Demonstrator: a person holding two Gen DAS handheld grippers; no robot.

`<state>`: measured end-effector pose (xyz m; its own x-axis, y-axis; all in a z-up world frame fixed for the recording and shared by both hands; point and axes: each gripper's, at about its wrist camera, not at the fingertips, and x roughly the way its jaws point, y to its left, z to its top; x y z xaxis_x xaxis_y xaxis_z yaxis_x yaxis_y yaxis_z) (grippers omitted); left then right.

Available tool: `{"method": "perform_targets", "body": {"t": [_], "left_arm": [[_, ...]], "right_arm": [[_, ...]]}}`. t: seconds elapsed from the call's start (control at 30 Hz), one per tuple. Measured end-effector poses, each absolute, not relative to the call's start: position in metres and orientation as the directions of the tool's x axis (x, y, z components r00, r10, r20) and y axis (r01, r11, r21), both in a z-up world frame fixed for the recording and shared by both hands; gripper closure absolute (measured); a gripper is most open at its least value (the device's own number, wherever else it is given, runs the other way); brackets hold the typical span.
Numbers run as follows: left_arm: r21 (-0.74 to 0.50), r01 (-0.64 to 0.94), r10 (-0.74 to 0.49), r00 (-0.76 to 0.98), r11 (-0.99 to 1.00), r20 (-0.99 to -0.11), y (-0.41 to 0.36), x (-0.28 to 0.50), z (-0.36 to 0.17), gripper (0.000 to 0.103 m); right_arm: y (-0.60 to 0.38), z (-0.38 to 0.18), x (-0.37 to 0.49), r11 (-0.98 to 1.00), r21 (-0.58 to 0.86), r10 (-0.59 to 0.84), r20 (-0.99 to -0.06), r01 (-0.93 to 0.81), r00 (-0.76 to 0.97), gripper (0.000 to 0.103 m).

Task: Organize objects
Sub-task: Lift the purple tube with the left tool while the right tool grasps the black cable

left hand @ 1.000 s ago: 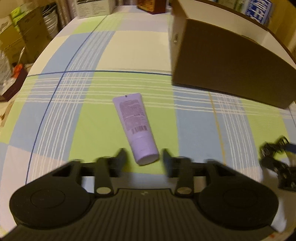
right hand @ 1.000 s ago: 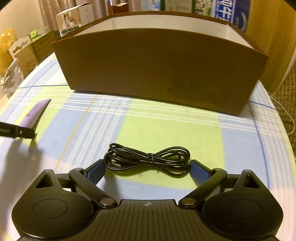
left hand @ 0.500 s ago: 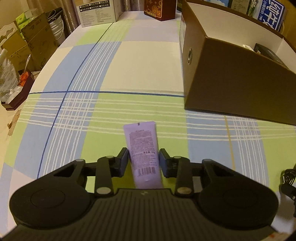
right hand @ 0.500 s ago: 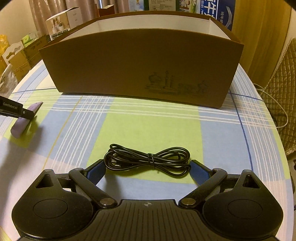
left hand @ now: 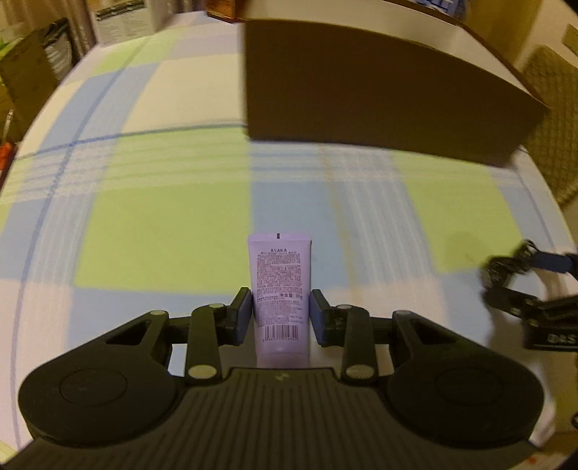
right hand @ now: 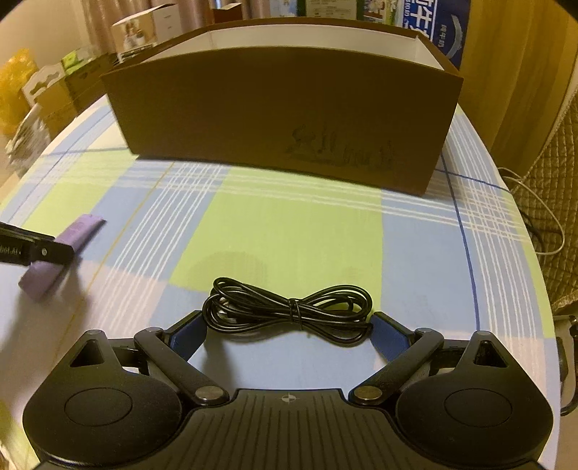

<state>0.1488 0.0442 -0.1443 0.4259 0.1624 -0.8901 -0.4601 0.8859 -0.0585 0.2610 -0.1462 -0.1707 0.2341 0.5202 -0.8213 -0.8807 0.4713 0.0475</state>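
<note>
My left gripper [left hand: 281, 316] is shut on a lilac cosmetic tube [left hand: 281, 289], held off the checked tablecloth and pointing toward the brown cardboard box [left hand: 379, 90]. The tube also shows in the right wrist view [right hand: 57, 256] at the far left, lifted, with the left gripper's finger on it. My right gripper [right hand: 289, 334] has its blue pads against both ends of a coiled black cable [right hand: 289, 311], which is bundled with a tie. The box [right hand: 281, 112] stands open-topped behind it. The right gripper and cable show at the right edge of the left wrist view [left hand: 520, 274].
The checked green, blue and white tablecloth [right hand: 300, 235] covers a round table. Cartons and printed boxes [right hand: 141, 29] stand beyond its far edge. A quilted chair [right hand: 563, 202] with a white cord is at the right.
My left gripper closed on the tube, lifted it and swung right toward the box. My right gripper kept hold of the cable and shifted slightly.
</note>
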Motion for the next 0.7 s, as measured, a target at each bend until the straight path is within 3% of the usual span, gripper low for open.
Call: {"method": "perform_targets", "body": {"t": [0.27, 0.7], "left_arm": [[-0.04, -0.385, 0.14, 0.427, 0.922, -0.893, -0.016, 0.152, -0.144, 0.074], [0.005, -0.451, 0.211, 0.408, 0.893, -0.888, -0.031, 0.15, -0.148, 0.072]], "right_arm": [[-0.171, -0.171, 0.248, 0.407, 0.023, 0.52, -0.828, -0.913, 0.211, 0.01], [-0.173, -0.169, 0.254, 0.47, 0.116, 0.573, -0.794, -0.875, 0.202, 0.007]]}}
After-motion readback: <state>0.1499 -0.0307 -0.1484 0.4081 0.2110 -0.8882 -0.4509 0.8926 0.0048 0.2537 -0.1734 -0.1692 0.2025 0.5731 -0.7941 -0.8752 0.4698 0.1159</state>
